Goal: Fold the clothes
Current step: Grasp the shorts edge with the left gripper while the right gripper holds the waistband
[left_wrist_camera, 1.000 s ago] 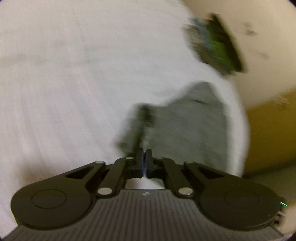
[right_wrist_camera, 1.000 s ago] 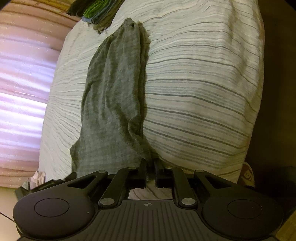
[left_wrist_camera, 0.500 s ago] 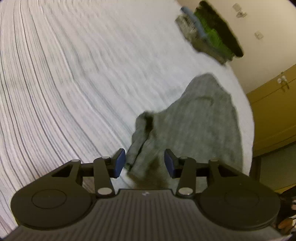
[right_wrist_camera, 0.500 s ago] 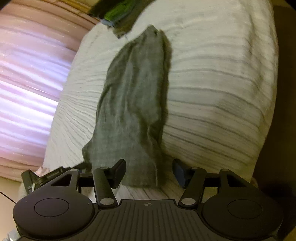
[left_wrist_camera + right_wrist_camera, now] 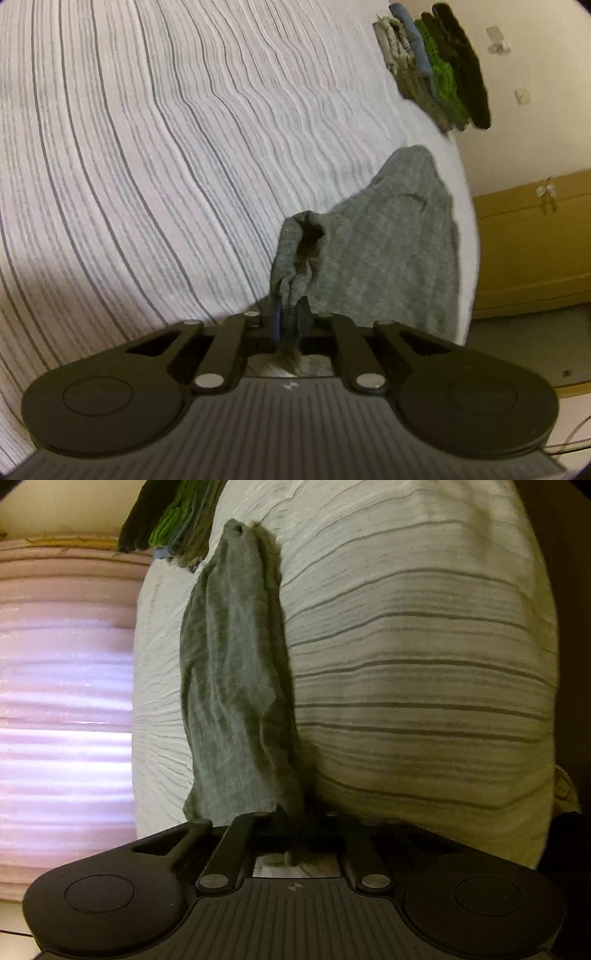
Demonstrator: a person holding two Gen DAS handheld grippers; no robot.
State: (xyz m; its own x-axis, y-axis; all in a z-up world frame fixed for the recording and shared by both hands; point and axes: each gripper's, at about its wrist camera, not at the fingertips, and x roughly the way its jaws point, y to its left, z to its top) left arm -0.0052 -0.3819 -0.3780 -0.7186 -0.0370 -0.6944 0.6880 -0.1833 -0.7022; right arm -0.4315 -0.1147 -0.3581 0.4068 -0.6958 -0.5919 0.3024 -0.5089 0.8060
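A: Left wrist view first: what's the room like?
B: A bed with a white, grey-striped cover, a cream wall and a yellowish wooden cabinet beyond. One grey garment lies near the bed's edge; one stack of folded clothes sits farther off (roughly five pieces). The left gripper has its fingers closed on a bunched corner of the garment.
A: And the right wrist view?
B: The same bed, with a pink curtain alongside. The garment runs lengthwise toward the stack. The right gripper pinches its near end between closed fingers.
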